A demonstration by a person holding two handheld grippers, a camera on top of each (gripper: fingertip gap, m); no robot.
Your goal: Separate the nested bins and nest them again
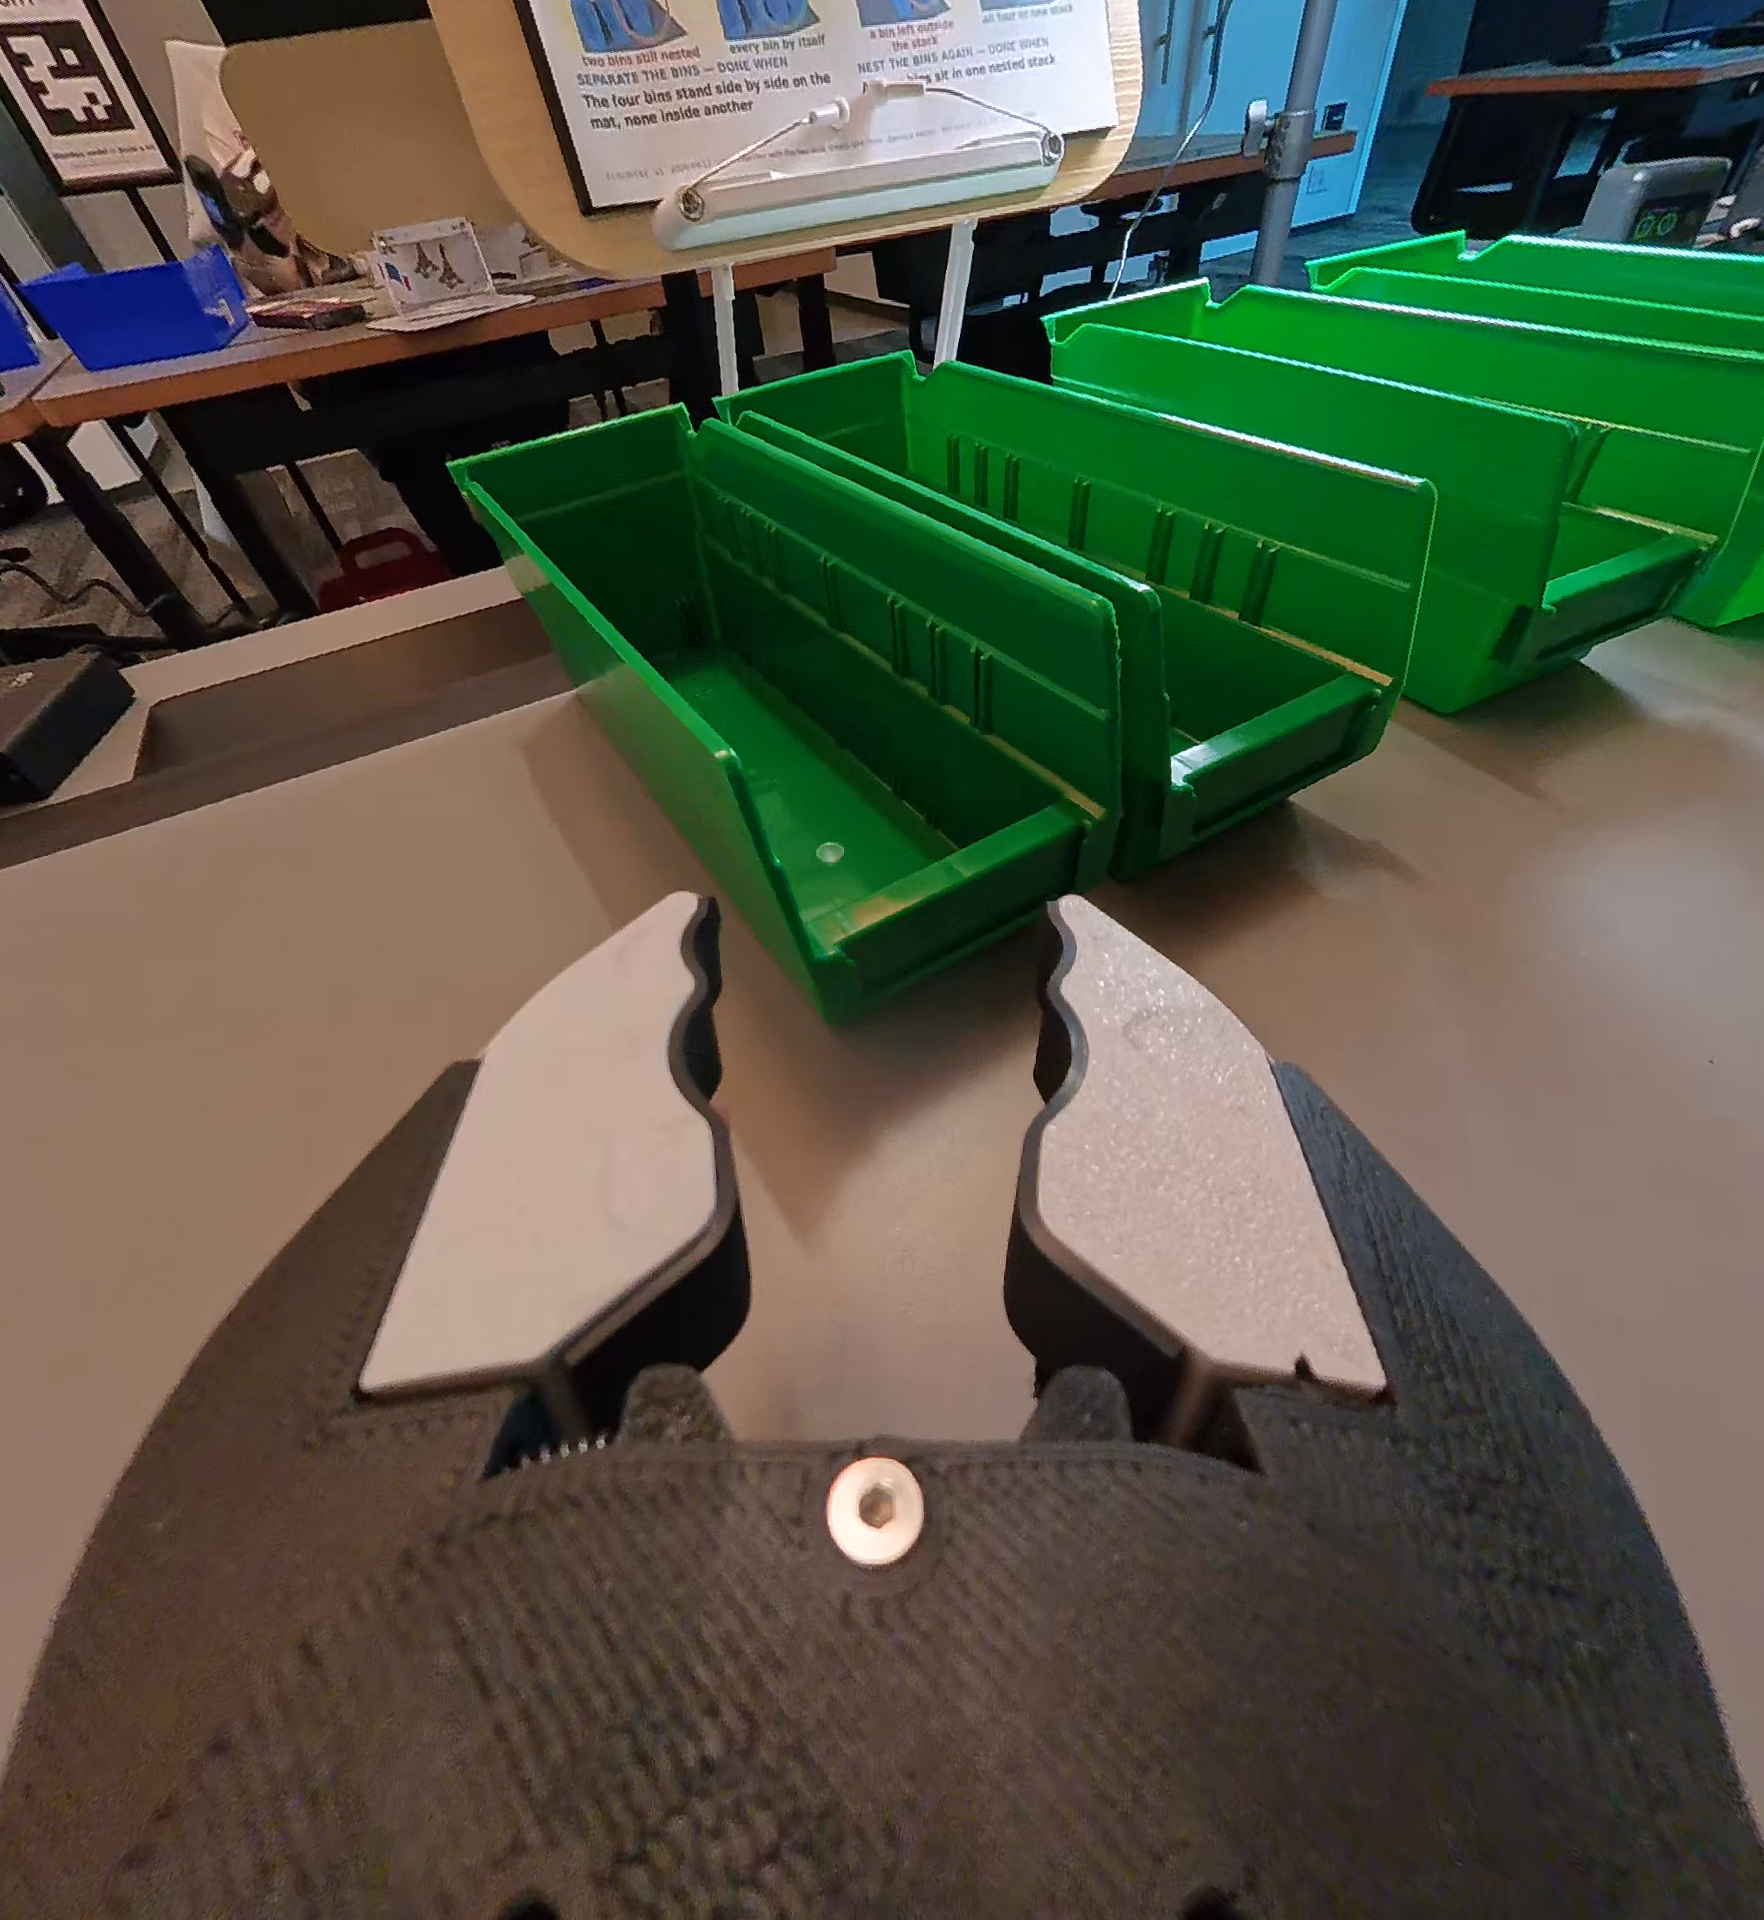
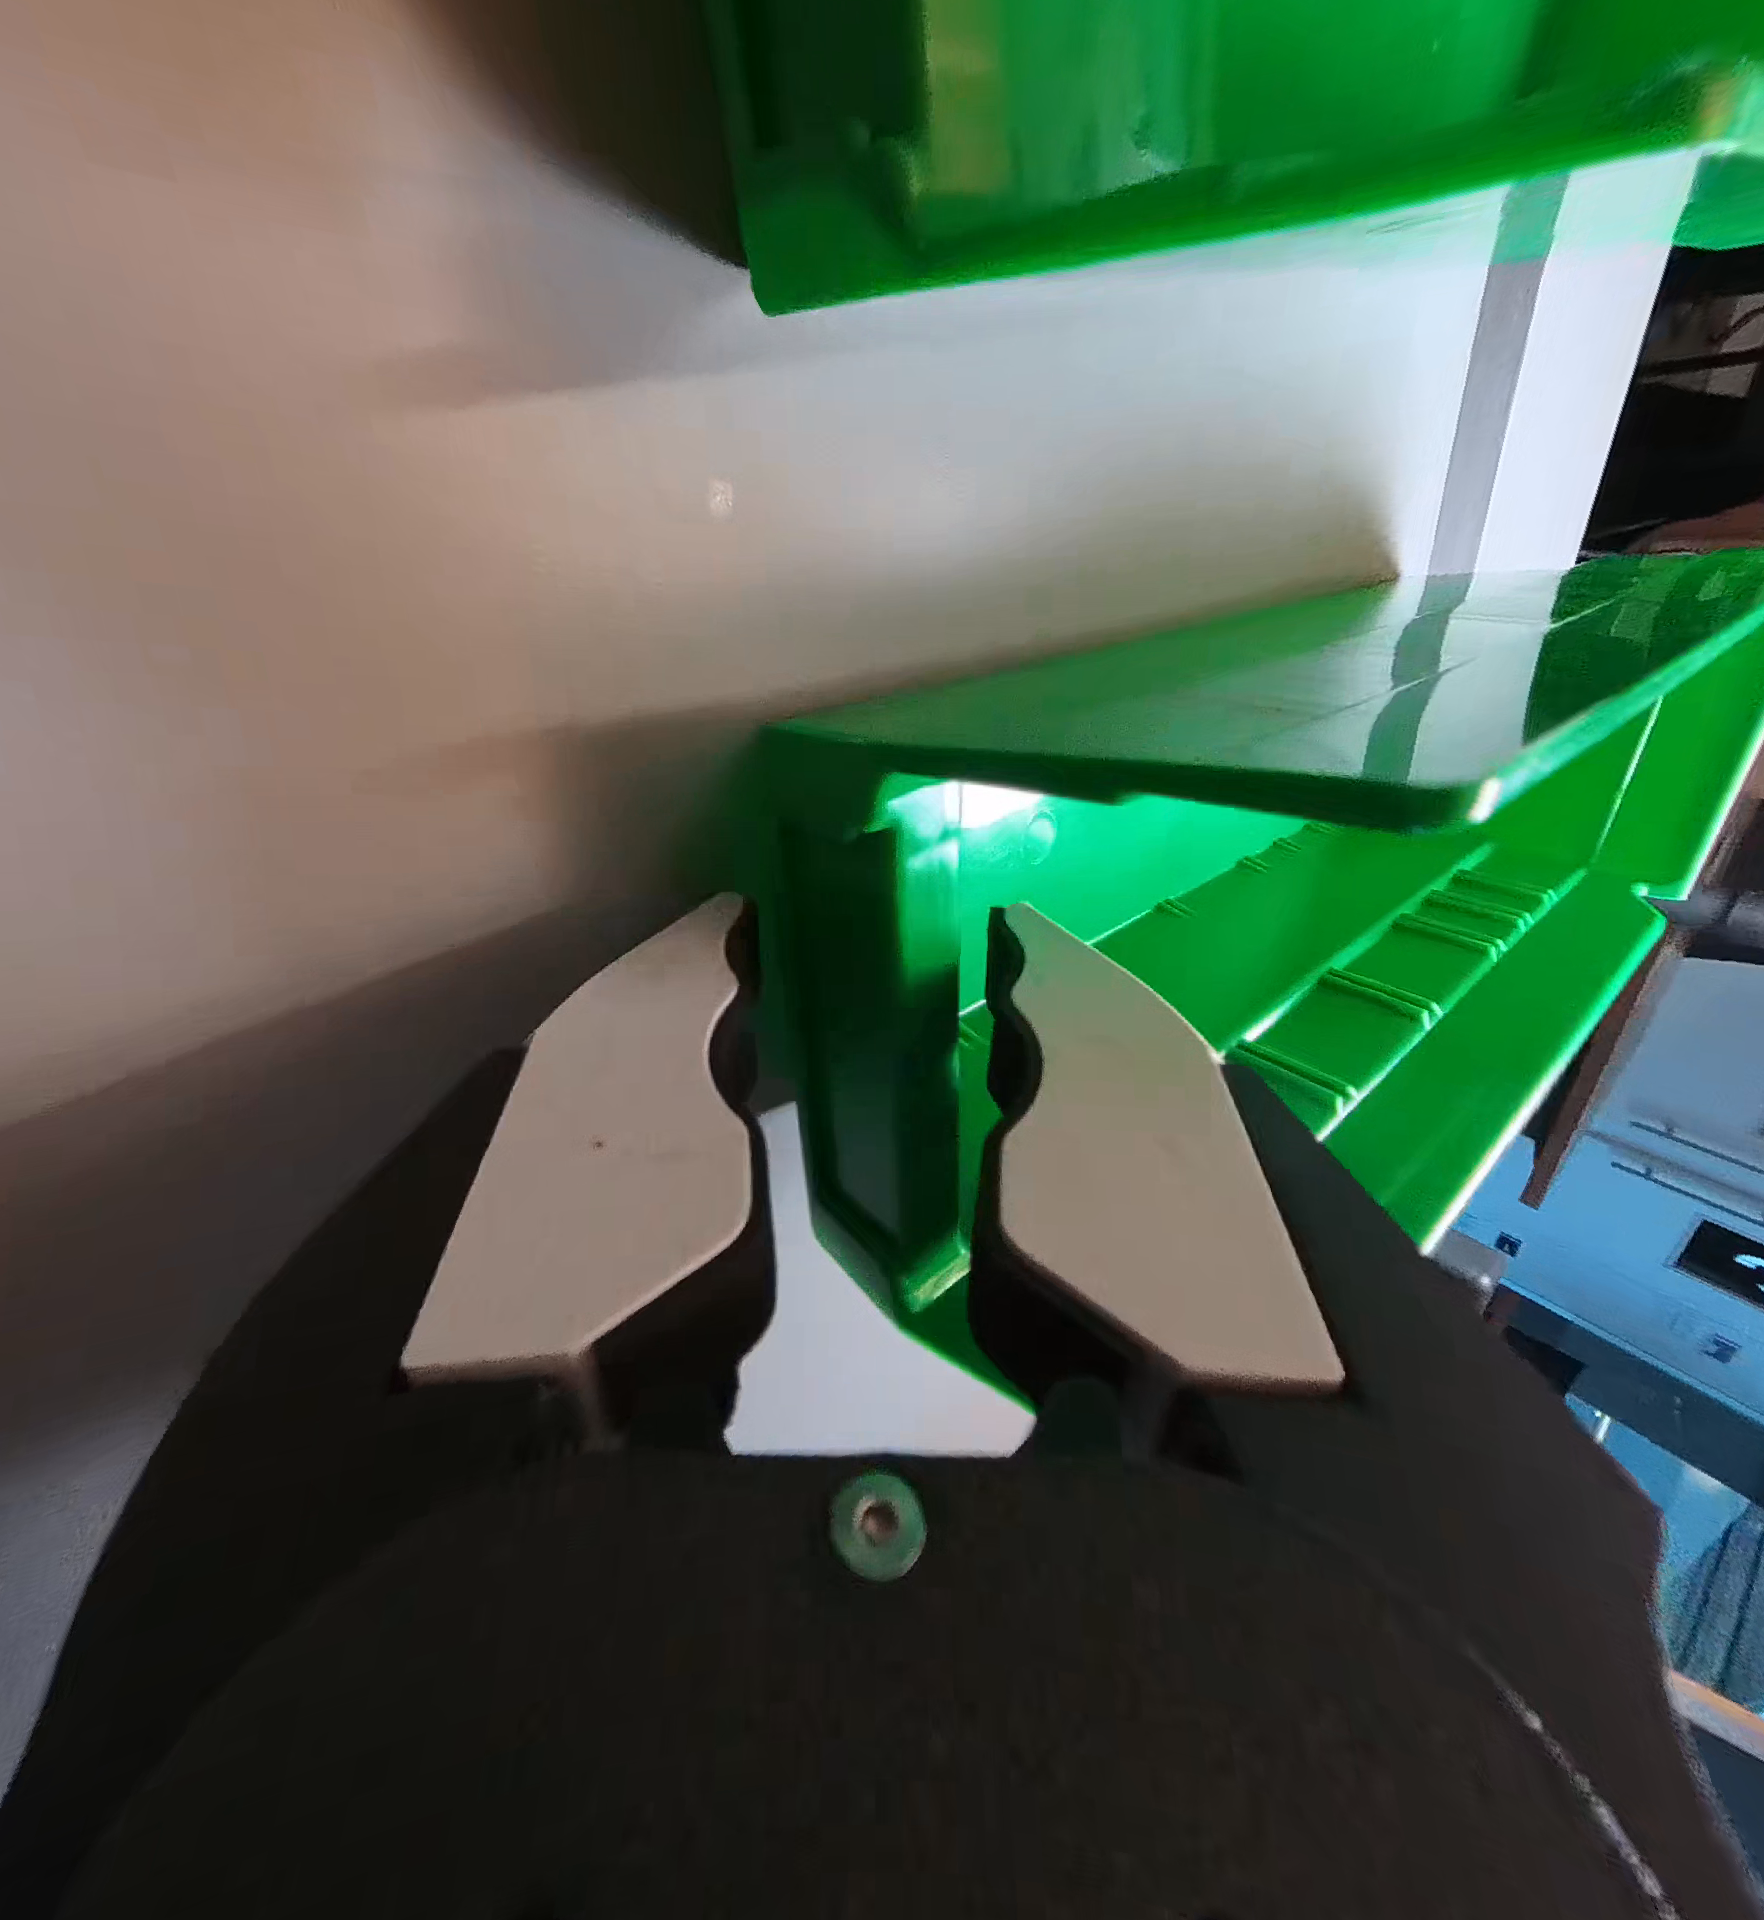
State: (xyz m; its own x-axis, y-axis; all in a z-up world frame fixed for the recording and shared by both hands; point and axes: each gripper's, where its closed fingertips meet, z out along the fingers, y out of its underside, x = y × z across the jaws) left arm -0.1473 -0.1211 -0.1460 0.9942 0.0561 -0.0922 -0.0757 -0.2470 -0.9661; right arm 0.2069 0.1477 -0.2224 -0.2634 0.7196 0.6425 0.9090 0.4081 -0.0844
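1. The right tongs point(image 2: 870, 940) straddle the front lip of a green bin point(image 2: 1221, 717). The right finger lies against the plastic, while a sliver of light shows between the lip and the left finger, so whether the jaws are fully clamped on it cannot be told. The view is rolled and blurred, so the bin may be tilted or lifted; that too is uncertain.

2. If the hold is only partial, the bin could pivot on the one contacting finger and slip out. The plastic looks smooth and glossy, which would make that likelier.

3. A second green bin point(image 2: 1117, 135) sits just beyond in the right wrist view, apart from the held one. A swing of the held bin could knock it sideways along the counter point(image 2: 286, 499).

4. The left tongs point(image 1: 876, 935) hang apart and empty over the counter point(image 1: 234, 1039), just short of the nearest green bin point(image 1: 816, 675). They steady nothing, so no second grip would catch a slipping bin.

5. In the left wrist view, four green bins stand side by side: the nearest touches its neighbour point(image 1: 1169, 582), then a third bin point(image 1: 1480, 499) and a fourth point(image 1: 1688, 312) follow. None appears nested, so separating looks done and renesting seems next.

6. Lowering one bin into another crookedly could jam its ribbed walls against the rim.

7. The nearest bin stands close to the counter's left edge; a careless push could send it over.
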